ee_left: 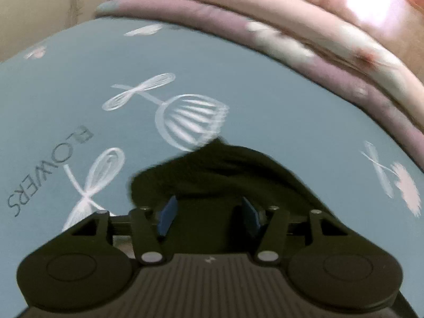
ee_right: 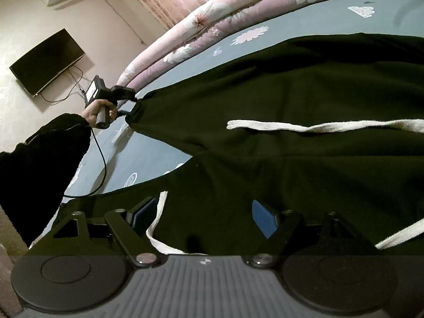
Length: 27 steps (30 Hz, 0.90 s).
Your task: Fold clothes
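Across the blue flower-print bed sheet (ee_right: 148, 156) lie black trousers (ee_right: 304, 84) with white drawstrings (ee_right: 312, 126). At their far-left end, the left hand-held gripper (ee_left: 209, 213) gapes around the cloth, unpressed; the right hand-held gripper (ee_right: 206, 218) hovers open above the waist.

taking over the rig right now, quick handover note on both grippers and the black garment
Left gripper: jaws apart, a bunched end of the black garment between the blue pads, which do not look clamped on it.
Right gripper: open, low over the near edge of the garment, one white drawstring lying across the cloth and another by its left finger.
Garment lies spread on the blue bedsheet, with the rolled floral quilt behind it.
Done: spread out. Left: no fold visible yet; all folding remains.
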Tool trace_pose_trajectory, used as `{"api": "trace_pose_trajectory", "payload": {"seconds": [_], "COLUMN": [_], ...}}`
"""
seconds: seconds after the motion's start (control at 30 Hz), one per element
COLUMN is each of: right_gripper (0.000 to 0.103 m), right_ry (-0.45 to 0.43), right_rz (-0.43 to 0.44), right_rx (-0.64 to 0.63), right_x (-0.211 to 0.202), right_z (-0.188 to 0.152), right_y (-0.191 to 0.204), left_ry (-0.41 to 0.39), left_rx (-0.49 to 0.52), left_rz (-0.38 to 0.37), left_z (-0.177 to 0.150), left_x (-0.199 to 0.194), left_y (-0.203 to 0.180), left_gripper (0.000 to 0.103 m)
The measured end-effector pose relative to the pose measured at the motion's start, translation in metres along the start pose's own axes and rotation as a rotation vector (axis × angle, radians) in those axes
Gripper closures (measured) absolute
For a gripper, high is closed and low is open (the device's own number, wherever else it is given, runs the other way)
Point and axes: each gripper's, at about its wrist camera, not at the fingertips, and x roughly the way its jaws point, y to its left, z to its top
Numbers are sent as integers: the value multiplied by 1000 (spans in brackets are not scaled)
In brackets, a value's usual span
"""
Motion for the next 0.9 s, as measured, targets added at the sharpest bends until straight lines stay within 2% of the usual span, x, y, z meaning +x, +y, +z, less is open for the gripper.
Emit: {"api": "trace_pose_trajectory", "payload": {"seconds": [0.13, 0.23, 0.43, 0.57, 0.63, 0.73, 0.9], "right_gripper": [20, 20, 20, 19, 19, 19, 19], "right_ry": [-11, -28, -68, -86, -97, -106, -118], "right_rz": [-7, 2, 3, -12, -16, -15, -17], "right_rx": [-12, -20, -9, -20, -32, -27, 6], "right_x": [-5, -12, -27, -34, -39, -45, -50], "right_z": [1, 3, 7, 9, 10, 13, 15], "right_y": [3, 7, 11, 14, 16, 16, 13], "left_ry": [58, 86, 202, 230, 235, 245, 241], "left_rx": [111, 245, 471, 611, 669, 721, 662], "left_rz": [-85, -131, -359, -456, -479, -463, -434], "left_z": [-23, -49, -116, -172, -192, -209, -211], "left_x": [-17, -38, -86, -98, -98, -84, -57], "left_y": [-39, -84, -184, -252, -281, -315, -334], "left_gripper": [38, 38, 33, 33, 33, 33, 33]}}
